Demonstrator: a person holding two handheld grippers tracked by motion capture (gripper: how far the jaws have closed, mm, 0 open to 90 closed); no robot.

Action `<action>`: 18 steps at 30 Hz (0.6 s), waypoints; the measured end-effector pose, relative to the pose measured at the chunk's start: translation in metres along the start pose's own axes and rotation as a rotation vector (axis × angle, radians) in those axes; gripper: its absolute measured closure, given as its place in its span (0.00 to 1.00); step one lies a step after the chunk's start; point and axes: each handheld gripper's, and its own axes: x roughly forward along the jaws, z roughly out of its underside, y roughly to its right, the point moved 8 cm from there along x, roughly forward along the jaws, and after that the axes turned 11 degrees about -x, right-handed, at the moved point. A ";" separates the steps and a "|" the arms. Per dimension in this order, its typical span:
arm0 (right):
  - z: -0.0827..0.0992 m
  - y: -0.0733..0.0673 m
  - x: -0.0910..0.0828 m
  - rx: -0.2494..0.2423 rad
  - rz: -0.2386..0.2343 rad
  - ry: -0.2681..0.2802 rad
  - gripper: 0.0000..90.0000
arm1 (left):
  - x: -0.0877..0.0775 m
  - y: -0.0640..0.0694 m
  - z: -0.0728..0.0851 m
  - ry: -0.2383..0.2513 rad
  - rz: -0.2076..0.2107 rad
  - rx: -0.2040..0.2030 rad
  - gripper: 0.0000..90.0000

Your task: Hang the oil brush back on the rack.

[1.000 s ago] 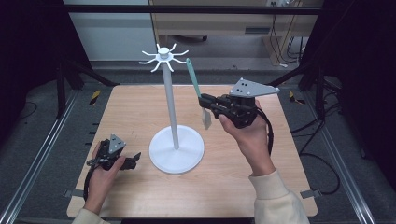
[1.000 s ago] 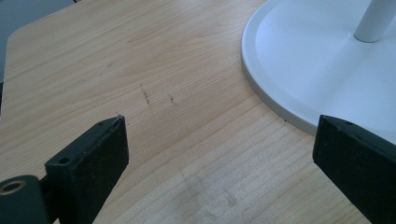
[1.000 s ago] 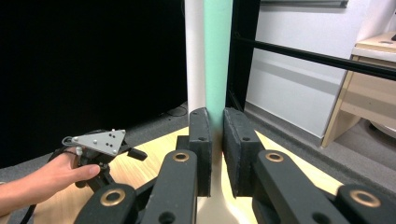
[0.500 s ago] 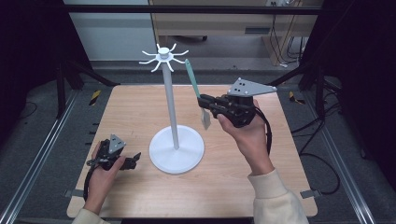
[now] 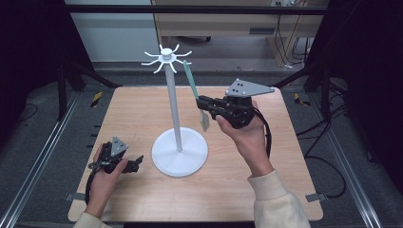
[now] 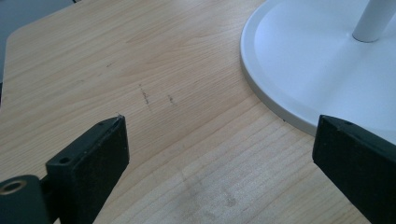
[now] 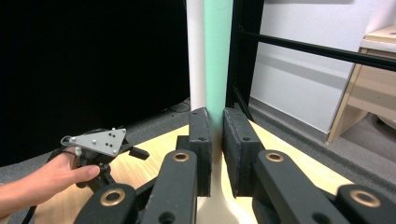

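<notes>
A white stand [image 5: 175, 109] with a round base [image 5: 179, 153] and a ring of hooks [image 5: 166, 56] on top rises from the wooden table. My right gripper [image 5: 200, 102] is held in the air to the right of the pole, shut on a utensil with a teal handle [image 5: 191, 80] and a pale blade [image 5: 205, 121] hanging below. In the right gripper view the handle [image 7: 217, 56] runs up from between the closed jaws [image 7: 217, 135], beside the pole [image 7: 195, 51]. My left gripper [image 5: 138, 164] rests low at the front left, open and empty [image 6: 219, 154], next to the base [image 6: 308, 65].
The table [image 5: 133, 109] is ringed by a metal frame rail [image 5: 43, 156], with dark surrounds. A pale wooden cabinet [image 5: 223, 21] stands behind the table. Cables trail from the right gripper [image 5: 266, 137]. My left gripper [image 7: 100, 144] and hand appear far off in the right gripper view.
The right gripper with the utensil has edged slightly left, toward the stand's pole. The left gripper has stayed put.
</notes>
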 end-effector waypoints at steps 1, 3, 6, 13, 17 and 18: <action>0.000 0.000 0.001 -0.002 0.000 0.002 0.91 | 0.000 0.000 0.000 0.000 0.000 0.000 0.04; -0.001 -0.001 0.004 0.002 -0.003 0.004 0.91 | 0.000 0.000 0.000 0.000 0.000 0.000 0.04; -0.002 -0.003 0.008 0.002 -0.009 0.005 0.91 | 0.000 0.000 0.000 0.000 0.000 0.001 0.04; -0.002 -0.005 0.014 0.005 -0.005 0.012 0.91 | 0.000 0.001 0.000 0.001 0.001 0.001 0.04; -0.001 -0.005 0.017 -0.005 0.020 0.019 0.91 | 0.000 0.001 0.000 -0.001 0.001 0.003 0.04; 0.000 -0.006 0.017 -0.005 0.025 0.022 0.91 | 0.000 0.001 0.000 -0.001 0.001 0.004 0.04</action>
